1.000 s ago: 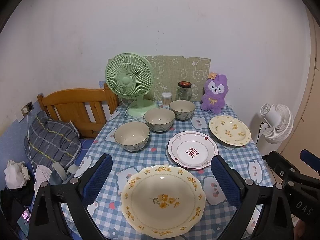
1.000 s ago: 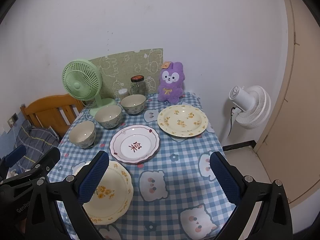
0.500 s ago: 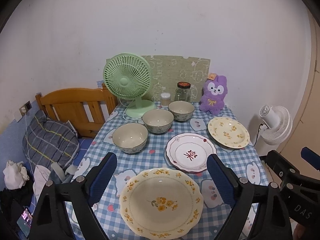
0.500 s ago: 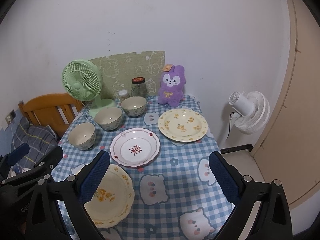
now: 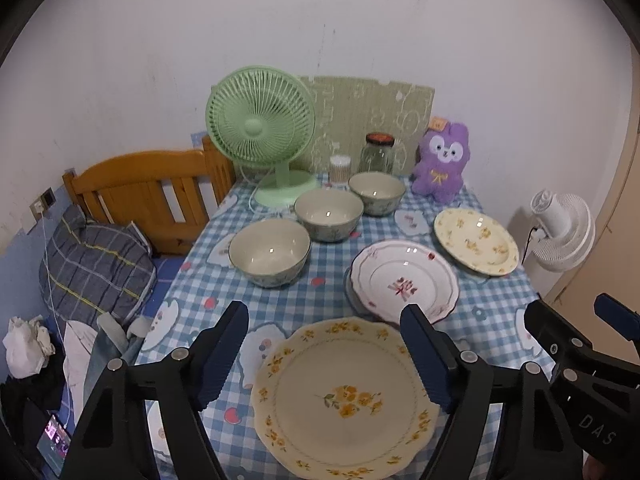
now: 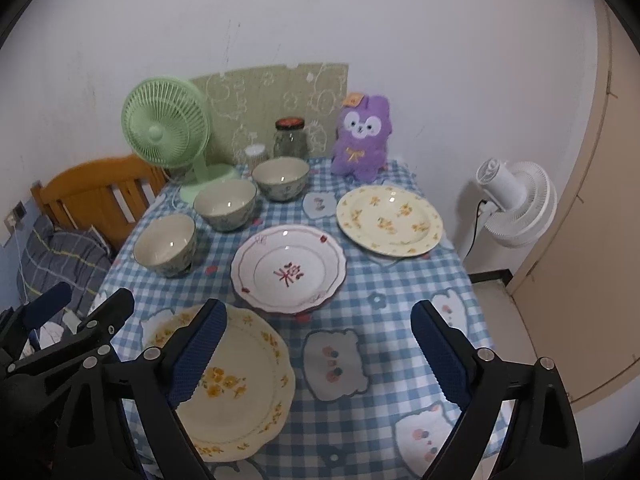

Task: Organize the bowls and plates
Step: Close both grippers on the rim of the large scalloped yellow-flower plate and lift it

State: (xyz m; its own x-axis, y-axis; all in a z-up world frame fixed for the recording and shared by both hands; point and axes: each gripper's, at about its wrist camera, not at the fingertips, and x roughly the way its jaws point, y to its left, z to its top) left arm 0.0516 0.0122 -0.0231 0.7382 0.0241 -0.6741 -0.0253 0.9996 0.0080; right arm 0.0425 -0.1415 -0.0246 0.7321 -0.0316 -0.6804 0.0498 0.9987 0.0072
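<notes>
Behind the three bowls [image 5: 329, 220] and three plates [image 5: 404, 282] on the table [image 6: 384, 312] stood a fan [image 5: 260, 128], jar [image 5: 377, 154] and plush [image 5: 440, 164]. Both grippers, left [image 5: 324, 354] and right [image 6: 320, 356], hung apart, jaws just closing, over the near plate [image 5: 344, 396], gripping nothing.

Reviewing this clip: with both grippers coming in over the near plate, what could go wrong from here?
1. The near yellow-flowered plate lies flat on the tablecloth; the left gripper, jaws just closing with nothing between them, may skid on its rim rather than get under it.
2. The white plate with the red mark sits close behind and could get knocked.
3. The right gripper, open and empty, is close beside the left; they might collide.
</notes>
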